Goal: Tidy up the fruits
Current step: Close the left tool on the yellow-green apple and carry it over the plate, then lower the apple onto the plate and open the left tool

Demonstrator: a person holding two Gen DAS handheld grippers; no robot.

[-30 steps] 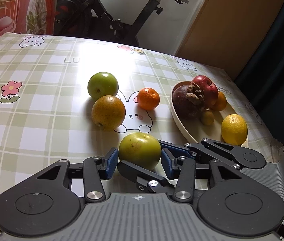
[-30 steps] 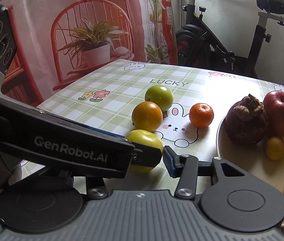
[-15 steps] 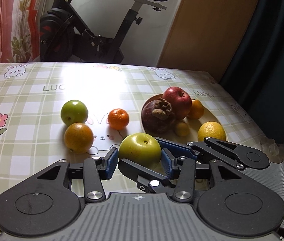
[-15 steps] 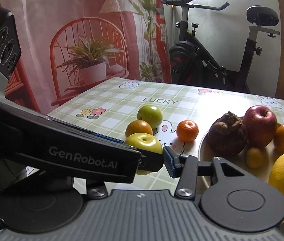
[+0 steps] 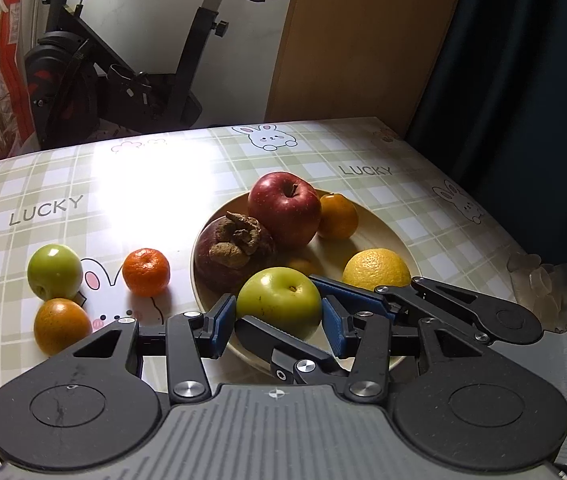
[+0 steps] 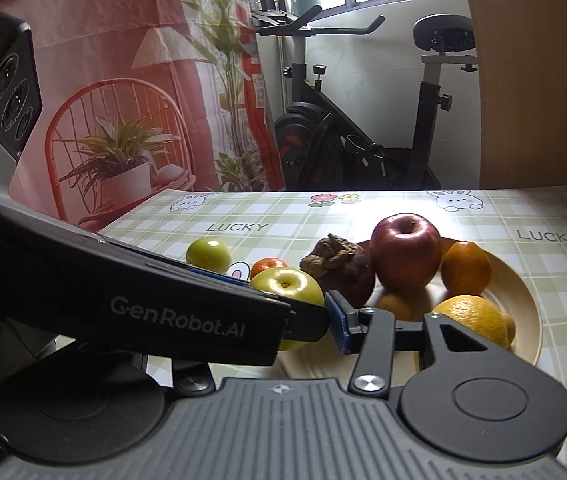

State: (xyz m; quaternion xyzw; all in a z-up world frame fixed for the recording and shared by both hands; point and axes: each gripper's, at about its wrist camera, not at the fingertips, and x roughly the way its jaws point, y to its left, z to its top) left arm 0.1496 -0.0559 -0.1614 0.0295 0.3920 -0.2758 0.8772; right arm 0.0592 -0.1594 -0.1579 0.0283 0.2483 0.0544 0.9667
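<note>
Carrying: round yellow-green apple over near rim of cream round plate.
Left hand-held gripper: blue pads clamped on apple sides.
Right hand-held gripper: narrow, apparently pinching same apple; left pad hidden.
Risk: uneven release between two grips, apple rolling off rim or bumping dark mangosteen, yellow lemon.
Counter: glossy green-check bunny cloth, glare.
Room: exercise bike behind.

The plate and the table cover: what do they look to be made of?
The plate: cream, smooth and matte, evenly coloured, possibly plastic or bamboo fibre; ceramic cannot be ruled out. The table cover: likely a wipeable vinyl or oilcloth sheet, since its printed green check with rabbits throws a broad glossy glare.
</note>
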